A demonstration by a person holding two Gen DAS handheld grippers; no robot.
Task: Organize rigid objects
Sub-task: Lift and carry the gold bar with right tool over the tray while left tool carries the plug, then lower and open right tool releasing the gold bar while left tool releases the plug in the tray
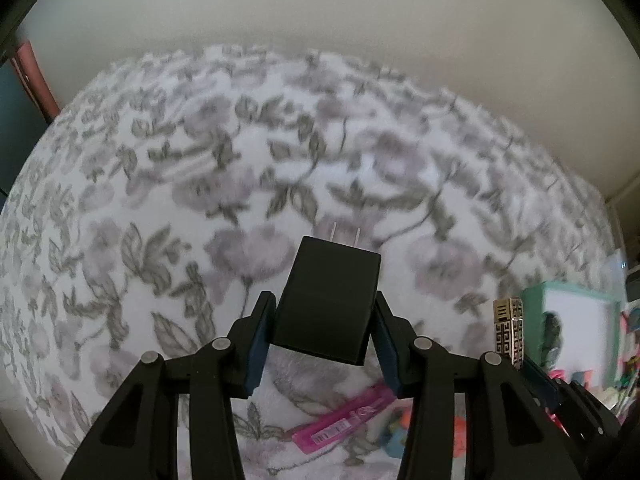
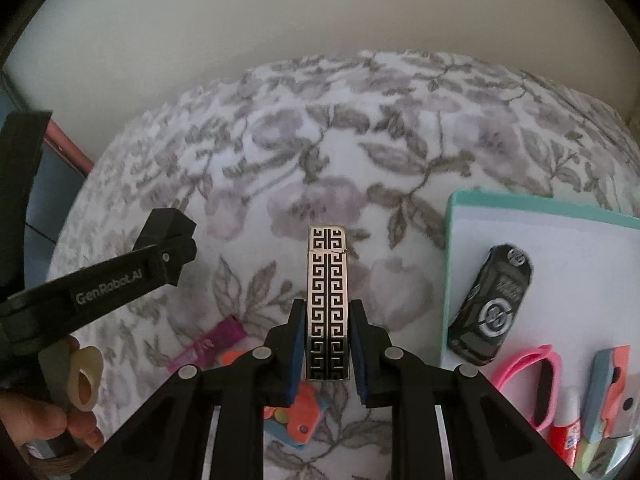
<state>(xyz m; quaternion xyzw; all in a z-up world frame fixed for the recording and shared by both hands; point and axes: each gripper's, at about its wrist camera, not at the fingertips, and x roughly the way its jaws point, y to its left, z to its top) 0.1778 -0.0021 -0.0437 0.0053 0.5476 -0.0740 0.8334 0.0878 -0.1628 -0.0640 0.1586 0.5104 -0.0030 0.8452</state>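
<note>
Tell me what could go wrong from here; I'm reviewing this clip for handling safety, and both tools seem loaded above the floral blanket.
1. The left tool grips the black charger tilted and near its rear end, so it could pivot or slip out.
2. The right tool pinches only the lower part of the patterned lighter; it might twist loose.
3. Either drop could land on the pink tube and the other small items lying below on the blanket.

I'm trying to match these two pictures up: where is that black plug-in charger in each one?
Left wrist view: black charger at centre, clamped in the left gripper.
Right wrist view: at the left edge, mid-height, in that same gripper's tip.
Shared landmark: the pink packet on the floral blanket.
</note>
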